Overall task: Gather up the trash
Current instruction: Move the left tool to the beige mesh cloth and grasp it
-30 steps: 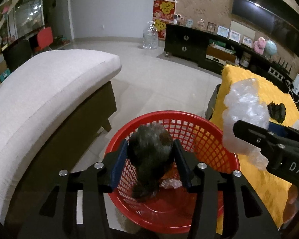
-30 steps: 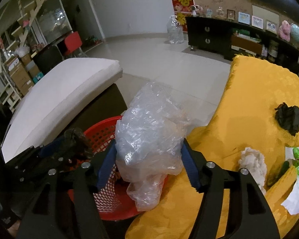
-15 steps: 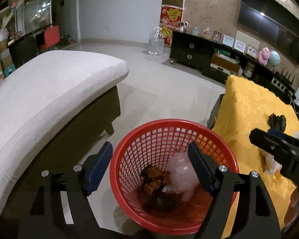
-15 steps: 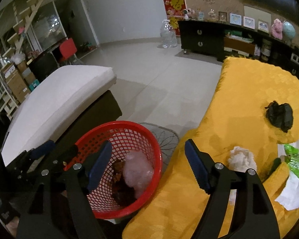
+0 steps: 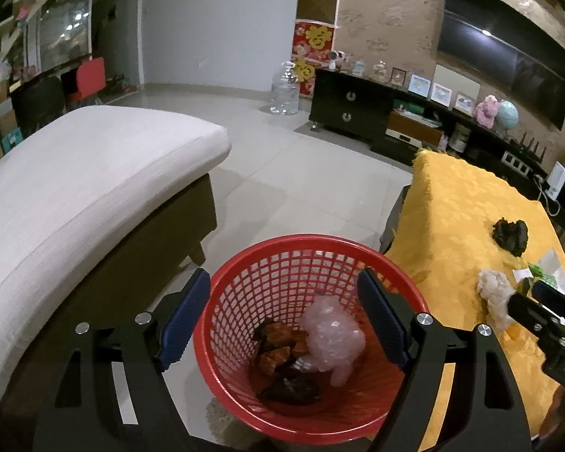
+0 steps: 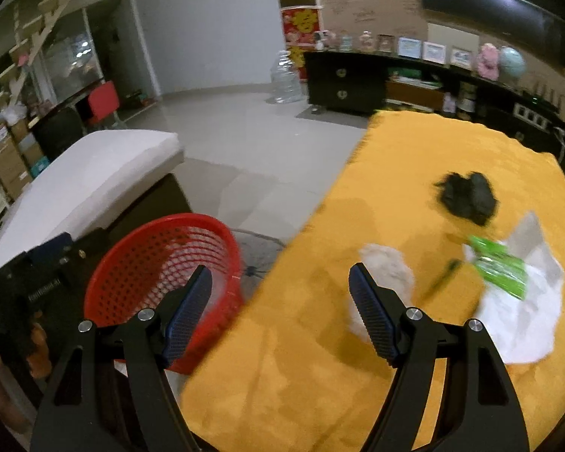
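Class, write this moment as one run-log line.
left gripper: jaws open, empty, over red basket | right gripper: jaws open, empty, over yellow cloth | basket holds clear plastic wad | next: white wad

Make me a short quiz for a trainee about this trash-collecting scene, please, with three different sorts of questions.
1. True or false: the red basket is empty.
2. Which lies farthest back on the yellow cloth? A) crumpled black wrapper B) white tissue wad C) green packet
3. Fill in: the left claw hangs above the ____.

Key: 1 false, it holds the clear plastic bag and dark scraps; 2 A; 3 basket.
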The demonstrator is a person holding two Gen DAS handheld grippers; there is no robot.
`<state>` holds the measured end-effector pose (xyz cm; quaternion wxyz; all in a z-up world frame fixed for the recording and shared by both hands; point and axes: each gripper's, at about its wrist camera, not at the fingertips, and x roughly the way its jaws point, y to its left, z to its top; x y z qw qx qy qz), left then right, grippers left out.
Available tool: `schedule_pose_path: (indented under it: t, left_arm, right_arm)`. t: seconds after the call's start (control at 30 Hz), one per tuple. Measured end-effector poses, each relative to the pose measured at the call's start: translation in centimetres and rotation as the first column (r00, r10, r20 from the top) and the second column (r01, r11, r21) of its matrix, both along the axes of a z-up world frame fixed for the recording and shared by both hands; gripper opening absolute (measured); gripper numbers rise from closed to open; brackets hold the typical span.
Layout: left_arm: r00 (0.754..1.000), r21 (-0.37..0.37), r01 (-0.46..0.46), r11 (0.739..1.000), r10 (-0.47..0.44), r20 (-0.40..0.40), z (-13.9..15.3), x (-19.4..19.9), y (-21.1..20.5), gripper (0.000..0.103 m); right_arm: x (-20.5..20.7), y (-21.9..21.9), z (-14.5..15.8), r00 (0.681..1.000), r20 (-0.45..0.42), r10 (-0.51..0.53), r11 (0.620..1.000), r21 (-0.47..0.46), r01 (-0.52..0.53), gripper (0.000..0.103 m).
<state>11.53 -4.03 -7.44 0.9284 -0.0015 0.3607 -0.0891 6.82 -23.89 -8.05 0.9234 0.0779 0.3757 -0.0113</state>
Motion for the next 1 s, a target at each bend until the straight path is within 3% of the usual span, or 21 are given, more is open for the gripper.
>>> schedule_pose_path:
  t: [0.43,0.77,1.0]
  left_arm:
    - [0.992,0.015,0.126,0.992,-0.126,0.000,-0.2,-1.5,-4.9,0.077]
    - [0.966,0.047,0.256,0.965,-0.255,-0.034,-0.8,-2.9,-10.2,0.077]
    - [0.926,0.043,0.373,0.927,-0.369,-0.075,-1.1,-3.1,-15.6,0.077]
  right_arm:
    - [-8.6,-9.5,0.1,0.979,0.030,-0.200,0.970,-0.135,0.202,0.074]
    - [-12.3,-14.3,-0.4,0.947,0.059,-0.317,0.941,-0.103,0.322,0.075]
    - [-13.3,-16.6,-1.8,0.929,0.039,-0.368,0.928,-0.051,0.369,0.075]
